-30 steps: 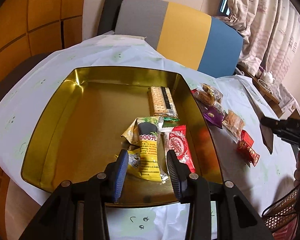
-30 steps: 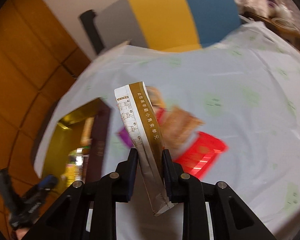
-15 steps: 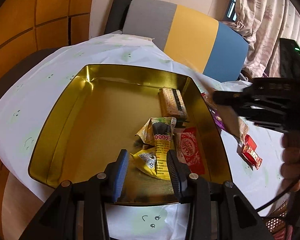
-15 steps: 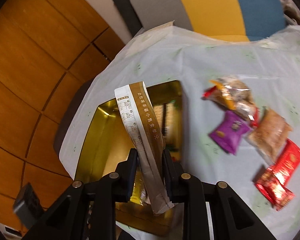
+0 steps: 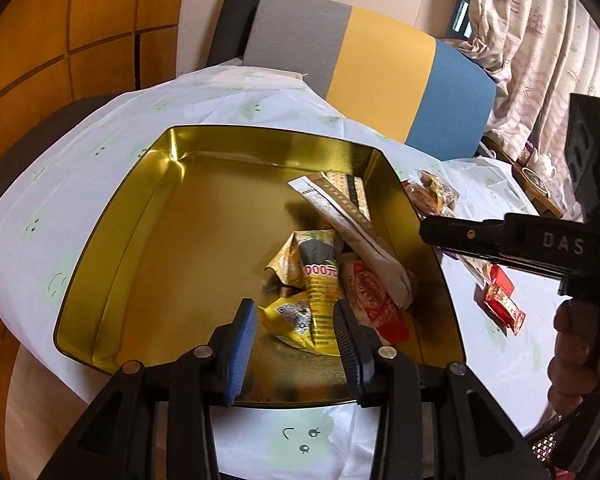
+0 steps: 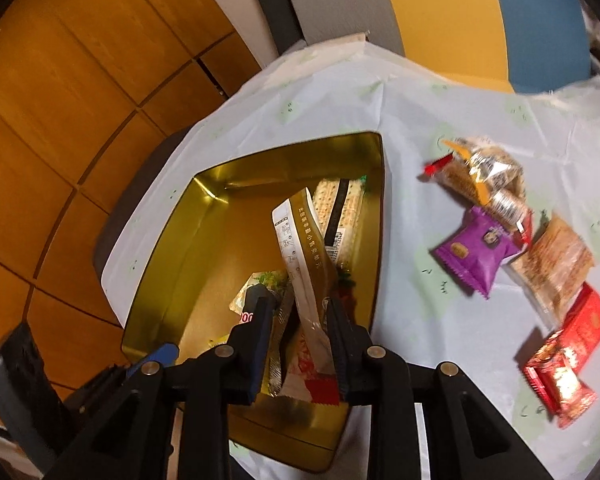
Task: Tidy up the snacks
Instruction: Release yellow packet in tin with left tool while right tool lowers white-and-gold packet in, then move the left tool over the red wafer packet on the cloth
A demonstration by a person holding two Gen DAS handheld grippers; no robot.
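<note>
A gold tin point(image 5: 260, 132) point(image 6: 172, 248) stands on the white cloth. Inside lie a yellow packet point(image 5: 316, 292), a red packet point(image 5: 372, 296) and a cracker pack point(image 6: 340, 208). A long white-and-gold packet point(image 5: 348, 220) point(image 6: 304, 256) leans across them, loose between the jaws of my right gripper point(image 6: 298, 320), which stands open over the tin's right side. My left gripper point(image 5: 296, 336) hangs open at the tin's near edge with nothing in it. On the cloth right of the tin lie a purple packet point(image 6: 476, 252), clear packets point(image 6: 484, 176), a brown cracker bag point(image 6: 556, 264) and red packets point(image 6: 568, 360).
A chair back in grey, yellow and blue point(image 5: 380, 56) stands behind the table, with wood panelling to the left and curtains point(image 5: 540, 40) to the right. A hand point(image 5: 572, 344) holds the right gripper's handle. A wire basket point(image 5: 540, 448) sits at the lower right.
My right gripper swung left from the loose snacks to over the tin. Its jaws parted a little and the white-and-gold packet slid down into the tin. The left gripper stayed put.
</note>
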